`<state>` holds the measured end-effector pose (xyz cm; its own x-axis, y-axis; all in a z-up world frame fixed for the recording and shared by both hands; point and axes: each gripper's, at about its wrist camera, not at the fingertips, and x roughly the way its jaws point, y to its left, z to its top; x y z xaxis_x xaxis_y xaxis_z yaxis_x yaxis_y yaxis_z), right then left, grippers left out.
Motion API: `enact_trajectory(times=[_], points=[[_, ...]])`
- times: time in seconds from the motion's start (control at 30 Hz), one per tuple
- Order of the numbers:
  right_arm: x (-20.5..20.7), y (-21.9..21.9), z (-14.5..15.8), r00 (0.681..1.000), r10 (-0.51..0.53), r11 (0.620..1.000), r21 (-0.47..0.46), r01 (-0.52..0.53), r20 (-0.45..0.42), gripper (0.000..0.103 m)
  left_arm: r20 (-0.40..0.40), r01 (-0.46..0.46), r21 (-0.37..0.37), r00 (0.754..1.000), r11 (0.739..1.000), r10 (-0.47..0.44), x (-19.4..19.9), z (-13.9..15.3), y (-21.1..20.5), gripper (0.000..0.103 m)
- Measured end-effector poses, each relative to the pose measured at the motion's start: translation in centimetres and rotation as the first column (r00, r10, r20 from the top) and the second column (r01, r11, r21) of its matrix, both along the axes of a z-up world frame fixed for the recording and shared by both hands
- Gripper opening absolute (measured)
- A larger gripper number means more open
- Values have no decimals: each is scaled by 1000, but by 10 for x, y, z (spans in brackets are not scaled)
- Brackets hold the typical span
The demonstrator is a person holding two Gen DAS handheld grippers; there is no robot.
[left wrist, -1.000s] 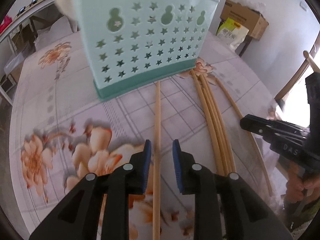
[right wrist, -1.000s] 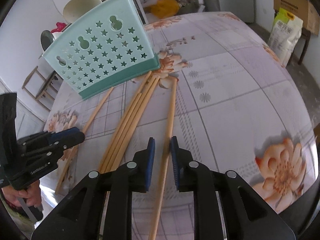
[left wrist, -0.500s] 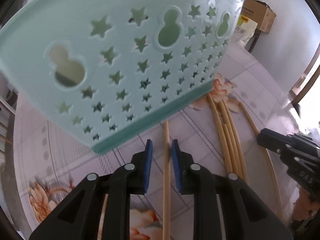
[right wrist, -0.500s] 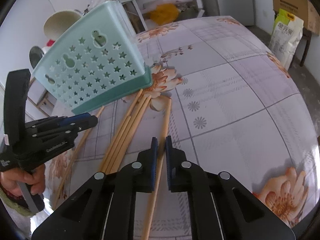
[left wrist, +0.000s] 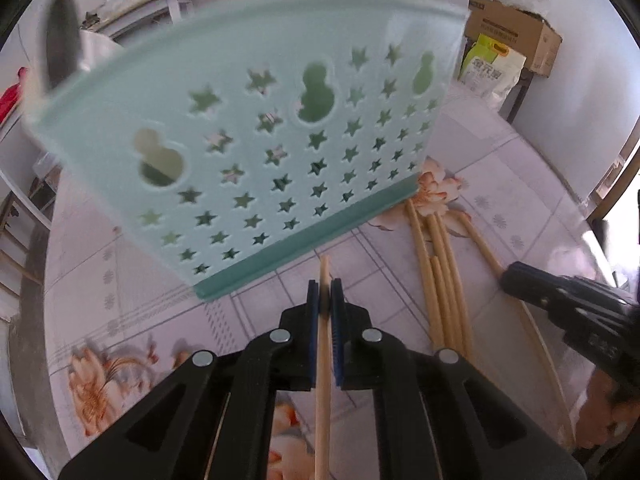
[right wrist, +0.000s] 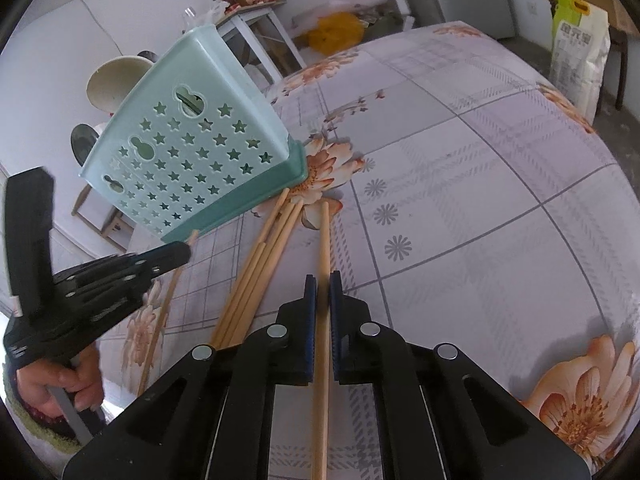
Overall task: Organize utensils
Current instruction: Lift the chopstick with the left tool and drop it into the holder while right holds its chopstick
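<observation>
A mint-green utensil holder [left wrist: 248, 152] with star cut-outs stands on the flowered tablecloth; it also shows in the right wrist view [right wrist: 192, 164]. My left gripper [left wrist: 325, 292] is shut on a wooden chopstick [left wrist: 322, 392] whose tip pokes out just short of the holder's base. My right gripper [right wrist: 322, 284] is shut on another wooden chopstick [right wrist: 323, 240] that points toward the holder. A bundle of several loose chopsticks [left wrist: 440, 280] lies on the cloth between the two grippers, also seen in the right wrist view [right wrist: 260, 268].
A cardboard box [left wrist: 516, 36] and a white-green bag [left wrist: 490, 68] stand beyond the table's far right. A pale bowl [right wrist: 114, 82] sits behind the holder. The table's right edge [right wrist: 600, 128] drops to the floor.
Both grippers have closed on their chopsticks, having been open around them a second ago. The left gripper moved forward to the holder's base.
</observation>
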<state>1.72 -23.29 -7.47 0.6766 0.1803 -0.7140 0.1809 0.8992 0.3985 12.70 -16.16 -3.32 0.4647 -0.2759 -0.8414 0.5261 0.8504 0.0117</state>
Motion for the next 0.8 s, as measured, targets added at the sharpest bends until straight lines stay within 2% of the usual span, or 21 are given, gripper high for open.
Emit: enact_trajectory(times=[0.13, 0.43, 0.63, 0.8], points=[[-2, -2, -1, 1000, 4, 1000, 8, -4, 6, 5, 21, -25, -44, 999, 999, 26, -13, 20, 17, 5], [-3, 2, -3, 1000, 3, 1000, -21, -2, 20, 5, 135, -64, -223, 986, 973, 96, -48, 100, 71, 5], [-3, 2, -3, 1000, 1, 1000, -24, -1, 21, 5, 217, -15, -343, 972, 939, 95, -58, 150, 82, 5], [-4, 2, -3, 1000, 2, 1000, -28, -1, 19, 5, 330, 62, -398, 940, 915, 80, -61, 194, 78, 5]])
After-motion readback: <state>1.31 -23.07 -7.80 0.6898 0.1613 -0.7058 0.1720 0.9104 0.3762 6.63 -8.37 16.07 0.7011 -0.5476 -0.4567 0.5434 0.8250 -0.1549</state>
